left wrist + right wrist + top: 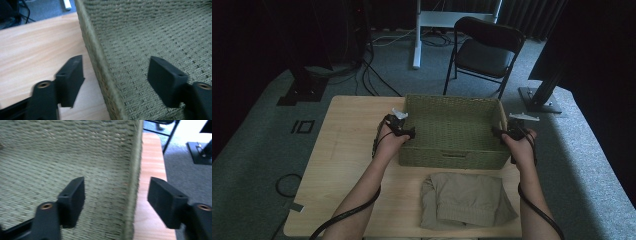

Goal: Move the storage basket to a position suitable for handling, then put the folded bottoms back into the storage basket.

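My fingers stand apart astride both side walls of the green woven rectangular basket (452, 131) at frame centre on the light wooden table (347, 150), pressing nothing; releasing it, I judge. Next: withdraw cleanly.

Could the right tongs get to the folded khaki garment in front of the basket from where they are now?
Probably yes. The right tongs stand open astride the basket's right wall, gripping nothing, and the garment lies uncovered on the table just toward the person, with nothing between.
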`<state>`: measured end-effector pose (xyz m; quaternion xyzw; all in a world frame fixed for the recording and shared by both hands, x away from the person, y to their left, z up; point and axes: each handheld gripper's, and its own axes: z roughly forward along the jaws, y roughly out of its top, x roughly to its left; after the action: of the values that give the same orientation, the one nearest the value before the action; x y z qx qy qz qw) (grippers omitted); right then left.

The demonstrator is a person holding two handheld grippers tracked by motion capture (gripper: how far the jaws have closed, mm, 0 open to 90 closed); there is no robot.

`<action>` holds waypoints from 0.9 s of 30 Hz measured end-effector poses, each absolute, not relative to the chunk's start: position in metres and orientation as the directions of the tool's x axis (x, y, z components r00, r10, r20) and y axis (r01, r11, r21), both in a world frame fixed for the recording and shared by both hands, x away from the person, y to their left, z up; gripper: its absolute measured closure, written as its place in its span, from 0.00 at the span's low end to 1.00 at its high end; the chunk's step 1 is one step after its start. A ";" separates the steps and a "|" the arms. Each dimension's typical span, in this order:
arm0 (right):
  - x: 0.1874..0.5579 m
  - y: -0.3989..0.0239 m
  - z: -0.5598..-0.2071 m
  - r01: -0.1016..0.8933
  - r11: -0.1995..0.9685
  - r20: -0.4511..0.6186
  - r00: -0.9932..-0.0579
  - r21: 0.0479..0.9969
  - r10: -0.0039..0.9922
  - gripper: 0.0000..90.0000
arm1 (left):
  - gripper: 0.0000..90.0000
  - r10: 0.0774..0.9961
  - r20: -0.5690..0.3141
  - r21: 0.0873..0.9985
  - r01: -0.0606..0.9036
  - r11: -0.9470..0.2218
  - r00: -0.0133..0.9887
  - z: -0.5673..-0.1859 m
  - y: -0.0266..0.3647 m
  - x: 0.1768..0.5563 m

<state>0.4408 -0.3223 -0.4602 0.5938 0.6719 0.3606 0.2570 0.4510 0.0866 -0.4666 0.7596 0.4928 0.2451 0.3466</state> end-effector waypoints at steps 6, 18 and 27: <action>0.439 -0.313 -0.451 0.575 0.067 0.077 -0.223 0.815 0.972 0.19 | 0.30 0.894 0.016 0.787 0.546 -0.287 0.447 -0.456 0.092 0.450; 0.429 -0.296 -0.431 0.519 0.071 0.099 -0.293 0.852 0.951 0.16 | 0.30 0.874 -0.065 0.831 0.510 -0.220 0.481 -0.432 0.108 0.438; 0.412 -0.284 -0.426 0.500 0.094 0.101 -0.349 0.861 0.932 0.16 | 0.28 0.863 -0.062 0.849 0.481 -0.218 0.501 -0.423 0.115 0.428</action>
<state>0.4123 -0.2837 -0.4261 0.5136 0.6969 0.4348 0.2481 0.4277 0.1151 -0.4226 0.7489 0.4489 0.2194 0.4354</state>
